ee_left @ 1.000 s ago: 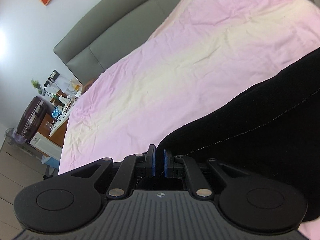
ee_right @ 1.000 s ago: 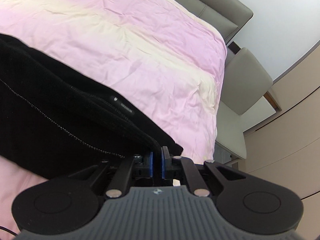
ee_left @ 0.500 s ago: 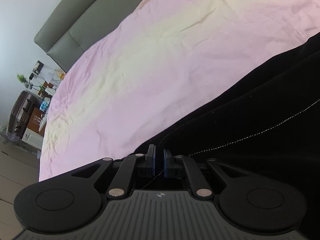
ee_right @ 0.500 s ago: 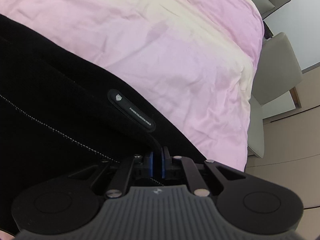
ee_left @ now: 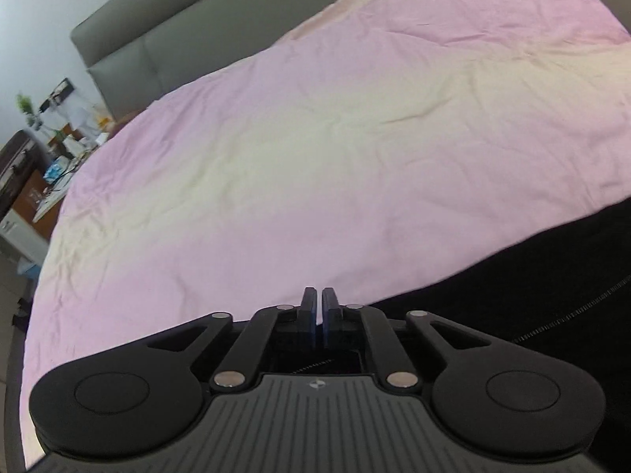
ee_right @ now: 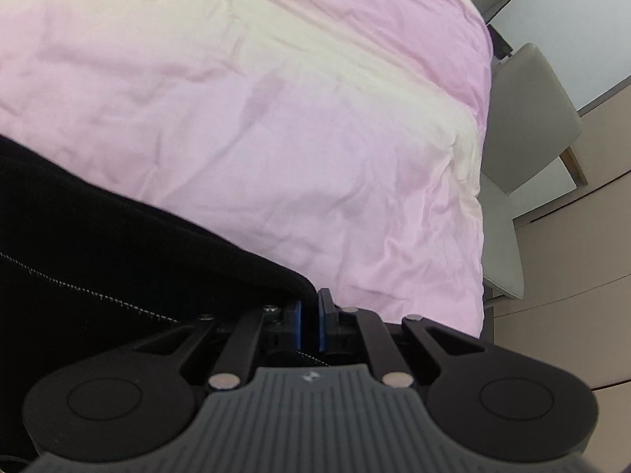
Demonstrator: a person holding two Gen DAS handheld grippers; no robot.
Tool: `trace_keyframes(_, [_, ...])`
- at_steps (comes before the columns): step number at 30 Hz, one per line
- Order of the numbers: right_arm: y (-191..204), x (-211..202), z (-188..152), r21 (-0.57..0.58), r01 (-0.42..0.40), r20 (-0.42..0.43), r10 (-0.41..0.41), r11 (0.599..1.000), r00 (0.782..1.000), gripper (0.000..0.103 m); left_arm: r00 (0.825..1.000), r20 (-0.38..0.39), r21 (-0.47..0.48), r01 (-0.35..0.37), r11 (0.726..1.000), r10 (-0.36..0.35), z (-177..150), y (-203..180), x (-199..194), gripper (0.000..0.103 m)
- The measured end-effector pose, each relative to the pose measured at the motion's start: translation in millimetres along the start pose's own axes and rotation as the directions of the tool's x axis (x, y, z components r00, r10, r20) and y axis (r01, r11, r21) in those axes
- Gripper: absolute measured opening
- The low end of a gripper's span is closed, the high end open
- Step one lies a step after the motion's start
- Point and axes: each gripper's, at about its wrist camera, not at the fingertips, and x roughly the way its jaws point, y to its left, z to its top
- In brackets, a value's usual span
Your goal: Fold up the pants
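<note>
Black pants (ee_left: 532, 287) with a pale line of stitching lie on the pink and cream bedspread (ee_left: 315, 138). In the left wrist view they fill the lower right, to the right of my left gripper (ee_left: 319, 299), whose fingers are closed together with nothing seen between the tips. In the right wrist view the pants (ee_right: 118, 256) fill the lower left, their edge touching the left finger of my right gripper (ee_right: 308, 303), which stands slightly open with no cloth seen in the gap.
A grey padded headboard (ee_left: 189, 31) runs along the far side of the bed. A cluttered bedside table (ee_left: 51, 165) stands at the left. A grey chair (ee_right: 528, 118) stands by the bed's right side, over a beige floor (ee_right: 572, 276).
Both grippers have let go of the pants. The left gripper has pulled back and left off the cloth; the right gripper's fingers have parted and the pants edge lies beside them.
</note>
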Motion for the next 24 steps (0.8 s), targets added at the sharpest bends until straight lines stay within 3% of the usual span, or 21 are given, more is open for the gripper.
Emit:
trace_keyframes(1, [1.8,2.2,-1.9,-0.014,0.004,0.002,-0.004,1.0,1.0,0.001,1.0,-0.012,0.026,0.005,1.0,-0.004,-4.1,0.0,-0.5,0.02])
trace_keyframes(3, [2.1,1.2,-3.6,-0.019,0.004,0.007,-0.004,1.0,1.0,0.001,0.999,-0.04,0.025,-0.001,1.0,0.002,-11.7,12.2,1.5,0.05])
trace_keyframes(5, [1.6,-0.9,-4.9,-0.028,0.006,0.012,-0.006,1.0,1.0,0.002,0.996,-0.09,-0.059,0.01,0.998,-0.015,-20.1,34.7,6.6,0.062])
trace_keyframes(9, [1.7,-5.6,-10.5,-0.043,0.013,0.017,-0.013,0.999,1.0,0.002,0.989,-0.145,-0.19,-0.004,0.982,-0.024,-48.2,75.2,10.2,0.075])
trace_keyframes(14, [6.4,-9.6,-11.4,-0.056,0.039,0.014,-0.038,0.998,0.999,0.002,0.98,-0.192,-0.314,-0.018,0.949,-0.044,-84.2,105.1,18.9,0.078])
trace_keyframes(18, [11.3,-11.9,-11.0,-0.079,0.065,0.008,-0.065,0.995,0.998,0.002,0.976,-0.167,-0.483,0.046,0.875,-0.143,-103.8,126.2,23.7,0.083])
trace_keyframes(21, [12.6,-11.8,-10.8,-0.078,0.074,-0.001,-0.074,0.994,0.997,0.002,0.964,-0.155,-0.546,0.098,0.832,-0.215,-115.0,131.2,32.3,0.083])
trace_keyframes(22, [13.8,-11.5,-10.8,-0.079,0.078,-0.004,-0.078,0.994,0.997,0.002,0.962,-0.148,-0.561,0.11,0.821,-0.23,-116.3,132.2,34.2,0.082])
trace_keyframes(23, [15.4,-11.0,-10.6,-0.083,0.082,-0.008,-0.083,0.993,0.996,0.002,0.958,-0.136,-0.586,0.127,0.8,-0.252,-118.3,133.9,36.4,0.071])
trace_keyframes(24, [17.5,-10.7,-10.4,-0.09,0.089,-0.012,-0.091,0.992,0.996,0.002,0.957,-0.128,-0.608,0.131,0.783,-0.259,-119.3,135.1,37.3,0.068])
